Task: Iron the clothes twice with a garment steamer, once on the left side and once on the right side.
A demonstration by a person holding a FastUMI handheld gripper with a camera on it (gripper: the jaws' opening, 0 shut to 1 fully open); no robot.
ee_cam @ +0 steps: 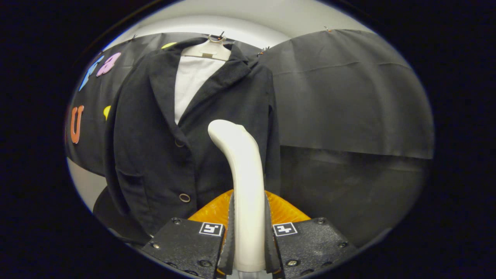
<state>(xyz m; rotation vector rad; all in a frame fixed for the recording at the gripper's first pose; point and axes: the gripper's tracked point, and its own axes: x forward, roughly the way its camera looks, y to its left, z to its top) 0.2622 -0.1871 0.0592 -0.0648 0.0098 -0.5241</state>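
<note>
One steamer (pixel 242 182) is standing upright between the fingers, its white handle rising ahead of them and its orange base showing behind. Both fingers (pixel 231 236) of the gripper (pixel 248 236) are pressing on the handle. Beyond it, a black jacket (pixel 217 128) is hanging on a white hanger (pixel 209 49) against the booth wall.

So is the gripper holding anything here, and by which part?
Yes: the gripper is shut on the white garment steamer, clamping the lower part of its handle, head pointing up toward the black jacket.
</note>
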